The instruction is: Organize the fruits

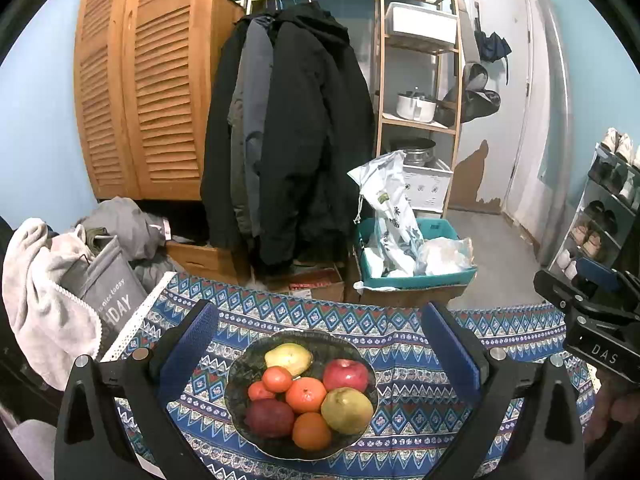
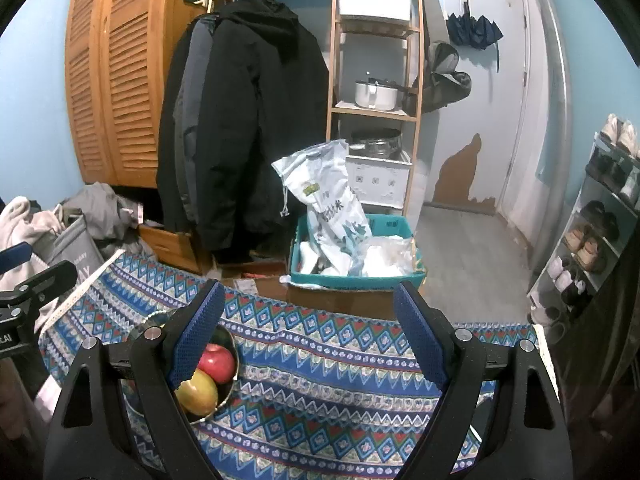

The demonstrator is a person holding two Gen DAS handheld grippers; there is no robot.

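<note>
A dark bowl (image 1: 240,364) sits on the blue patterned tablecloth (image 1: 408,364). It holds a red apple (image 1: 345,374), a dark red apple (image 1: 269,417), two yellow-green pears (image 1: 289,357) (image 1: 346,409) and several oranges (image 1: 305,394). My left gripper (image 1: 318,330) hovers just behind the bowl, its blue-padded jaws open wide with nothing gripped. In the right wrist view my right gripper (image 2: 308,320) is open over bare cloth, to the right of the bowl (image 2: 234,380). There its left finger hides most of the bowl; only the red apple (image 2: 217,362) and one pear (image 2: 197,396) show.
Beyond the table's far edge stand a teal bin (image 1: 416,276) with plastic bags, hanging dark coats (image 1: 292,128), a louvred wooden wardrobe (image 1: 148,80) and a wooden shelf (image 1: 420,80). A grey laundry bag with clothes (image 1: 100,280) sits left; a shoe rack (image 1: 604,208) stands right.
</note>
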